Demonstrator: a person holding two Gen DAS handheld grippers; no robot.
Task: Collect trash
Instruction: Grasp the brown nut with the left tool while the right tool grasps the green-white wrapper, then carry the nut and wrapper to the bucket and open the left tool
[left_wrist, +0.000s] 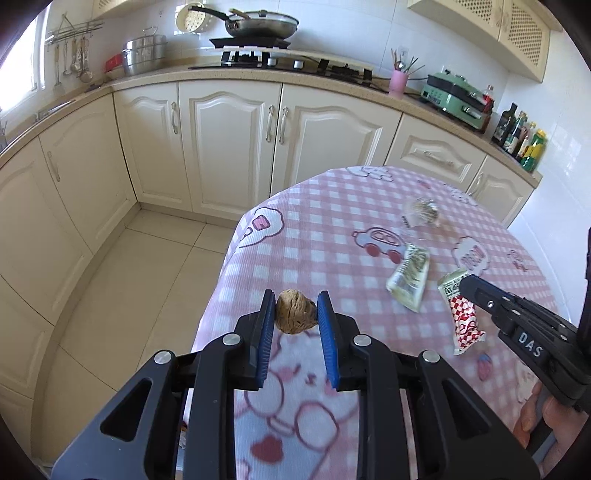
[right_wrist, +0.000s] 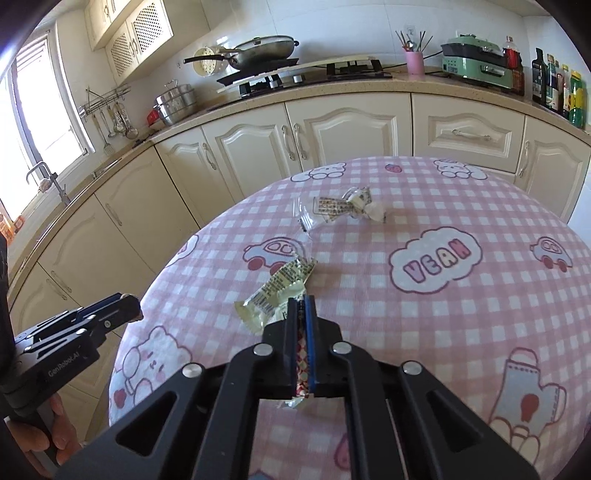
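Currently, the left gripper (left_wrist: 296, 311) has its blue pads pressed on either side of a brown wrinkled lump (left_wrist: 295, 312), possibly a walnut shell, at the near left edge of the pink checked tablecloth (left_wrist: 332, 221). The right gripper (right_wrist: 302, 308) is clamped nearly fully together on a red-and-white checked wrapper (left_wrist: 463, 317), whose ends stick out past the pads. 2 further items lie loose on the cloth: a pale yellow wrapper (right_wrist: 277, 291) just beside the right gripper, and a clear crumpled wrapper (right_wrist: 340, 208) farther back.
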